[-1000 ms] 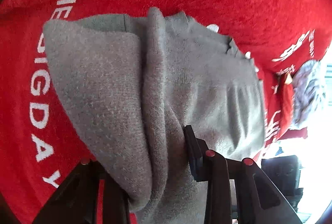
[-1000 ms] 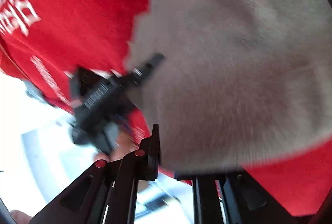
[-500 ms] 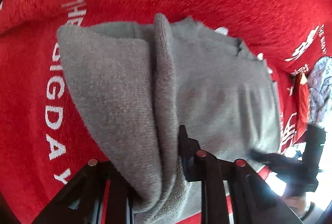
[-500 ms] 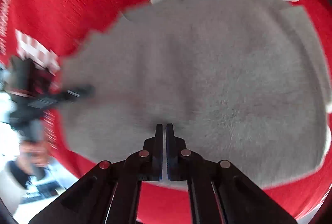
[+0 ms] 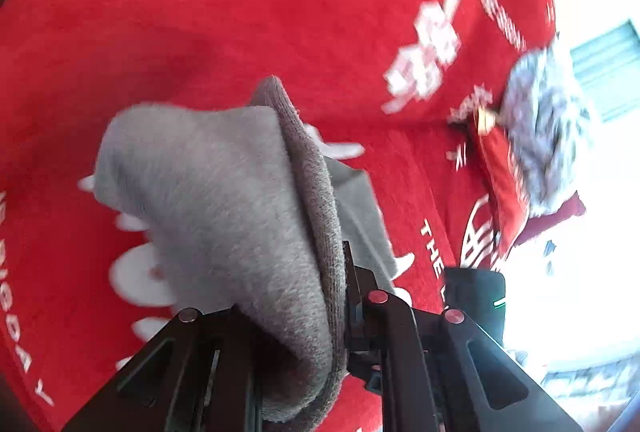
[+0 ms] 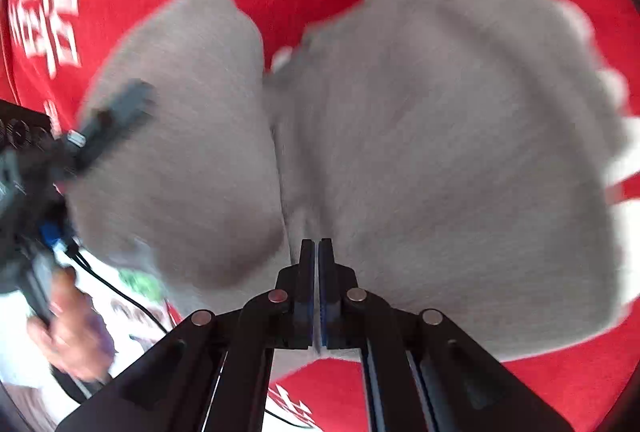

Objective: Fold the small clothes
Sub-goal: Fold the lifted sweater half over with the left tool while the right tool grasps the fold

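Note:
A small grey knit garment (image 5: 224, 199) lies on a red cloth (image 5: 280, 11) with white lettering. My left gripper (image 5: 320, 296) is shut on a thick bunched fold of it, lifted off the cloth. In the right wrist view the garment (image 6: 440, 151) is spread wide, with one flap (image 6: 180, 151) raised at the left by the left gripper (image 6: 108, 123). My right gripper (image 6: 318, 252) has its jaws pressed together low over the garment's near edge; whether cloth is pinched between them is unclear.
A mottled grey-white garment (image 5: 548, 135) lies at the cloth's far right edge beside a dark red item (image 5: 508, 191). A black device (image 5: 476, 292) sits near the cloth's edge. The person's hand (image 6: 68, 316) shows at lower left.
My left gripper has lifted and carried its grey fold across, raising a flap over the garment. My right gripper stays shut, now lower at the near edge.

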The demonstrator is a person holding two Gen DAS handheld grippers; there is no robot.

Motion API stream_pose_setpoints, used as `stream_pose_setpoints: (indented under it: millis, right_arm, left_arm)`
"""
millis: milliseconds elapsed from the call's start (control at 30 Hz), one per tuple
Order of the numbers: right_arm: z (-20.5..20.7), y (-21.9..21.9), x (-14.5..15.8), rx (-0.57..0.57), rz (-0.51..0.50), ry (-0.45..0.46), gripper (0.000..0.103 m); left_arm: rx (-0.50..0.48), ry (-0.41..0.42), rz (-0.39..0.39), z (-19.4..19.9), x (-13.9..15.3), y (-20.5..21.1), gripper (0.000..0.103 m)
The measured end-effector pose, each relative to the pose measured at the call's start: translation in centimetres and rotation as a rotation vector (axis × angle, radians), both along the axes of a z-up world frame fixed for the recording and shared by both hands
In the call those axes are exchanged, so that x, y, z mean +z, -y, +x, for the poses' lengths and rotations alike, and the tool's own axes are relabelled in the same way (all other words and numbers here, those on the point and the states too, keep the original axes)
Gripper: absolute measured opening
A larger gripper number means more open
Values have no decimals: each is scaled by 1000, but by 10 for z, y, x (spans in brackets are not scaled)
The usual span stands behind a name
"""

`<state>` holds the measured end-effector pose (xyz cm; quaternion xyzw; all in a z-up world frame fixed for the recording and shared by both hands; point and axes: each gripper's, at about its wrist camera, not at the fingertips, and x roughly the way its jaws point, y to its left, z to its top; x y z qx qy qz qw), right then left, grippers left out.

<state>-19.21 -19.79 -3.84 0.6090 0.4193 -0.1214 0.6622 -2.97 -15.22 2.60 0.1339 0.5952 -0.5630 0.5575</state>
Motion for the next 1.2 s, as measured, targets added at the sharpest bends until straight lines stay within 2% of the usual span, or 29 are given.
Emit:
stream_pose_setpoints:
  millis: [100, 200, 267, 367, 400, 433, 467, 500, 533, 567, 667, 800, 867, 1033, 1100, 1200]
  right_arm:
    - [-26, 21, -11, -85, 39, 0, 3]
    - [-47, 35, -36, -184, 132, 12, 3]
    - [-57, 40, -52, -242, 200, 41, 3]
    - [-67, 44, -62, -295, 248, 91, 3]
    - [-67, 46, -64, -311, 261, 105, 4]
    - [-67, 47, -66, -326, 277, 123, 4]
    - [-67, 48, -68, -335, 290, 135, 6]
    - [-67, 50, -69, -347, 304, 148, 17]
    - [-67, 51, -70, -358, 317, 163, 29]
    - [-65, 53, -71, -367, 331, 184, 47]
    - [-67, 57, -68, -393, 357, 227, 57]
    - [-68, 57, -59, -464, 417, 338, 80]
    - [-65, 62, -59, -471, 438, 369, 81]
    - [-55, 67, -50, -374, 412, 326, 81]
    - [-49, 72, -43, -319, 374, 303, 81]
    - [-41, 82, -34, -256, 314, 262, 81]
  left_arm:
    - [-87, 74, 59, -44, -25, 29, 16]
    - [-121, 185, 148, -69, -49, 40, 16]
    - [-117, 223, 152, -74, -46, 38, 16]
    - [-143, 312, 152, -79, -34, 33, 19]
    - [-149, 348, 141, -80, -28, 31, 35]
    - [-148, 380, 125, -82, -21, 29, 68]
    - [-143, 400, 113, -83, -17, 28, 87]
    - [-133, 424, 90, -83, -11, 24, 103]
    - [-131, 431, 73, -81, -5, 23, 102]
    - [-135, 429, 72, -81, -4, 24, 102]
    - [-82, 447, 91, -68, 1, 15, 102]
    - [12, 457, 135, -41, 2, -5, 102]
    - [75, 440, 158, -24, 0, -18, 102]
    - [209, 401, 258, 17, -31, -41, 102]
    - [208, 391, 280, 19, -45, -39, 102]
    - [118, 395, 264, -7, -57, -22, 102]
